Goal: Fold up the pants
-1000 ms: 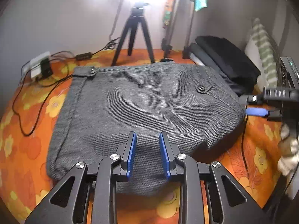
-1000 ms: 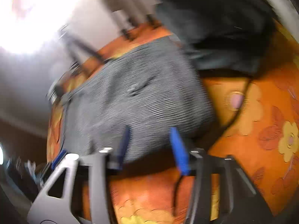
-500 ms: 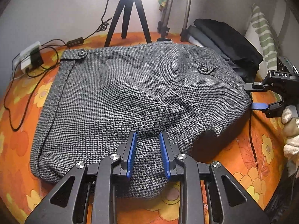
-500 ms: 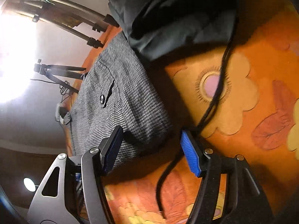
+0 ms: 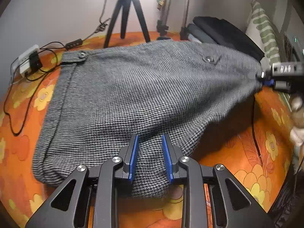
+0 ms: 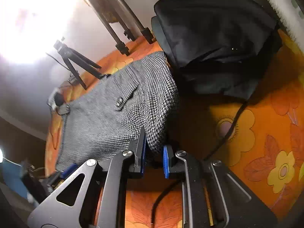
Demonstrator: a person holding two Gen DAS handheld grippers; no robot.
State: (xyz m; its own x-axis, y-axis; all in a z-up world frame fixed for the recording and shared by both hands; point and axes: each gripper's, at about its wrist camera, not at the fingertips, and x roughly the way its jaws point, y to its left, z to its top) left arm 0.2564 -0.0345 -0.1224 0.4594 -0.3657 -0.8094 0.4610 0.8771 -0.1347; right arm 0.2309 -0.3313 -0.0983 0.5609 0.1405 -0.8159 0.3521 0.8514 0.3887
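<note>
pants (image 5: 133, 98), grey houndstooth weave, folded, buttoned pocket

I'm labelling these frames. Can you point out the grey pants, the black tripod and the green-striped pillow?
grey pants (image 5: 133, 95): left wrist view, middle of the fabric.
black tripod (image 5: 131, 9): left wrist view, top of the legs.
green-striped pillow (image 5: 264, 28): left wrist view, striped face.

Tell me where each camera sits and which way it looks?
Left wrist: rides on the left claw, looking down across the grey pants; its own fingers grip the near edge.
Right wrist: rides on the right claw, tilted, closing on the pants' corner.
Both share the pants, orange flowered cover and tripod.
</note>
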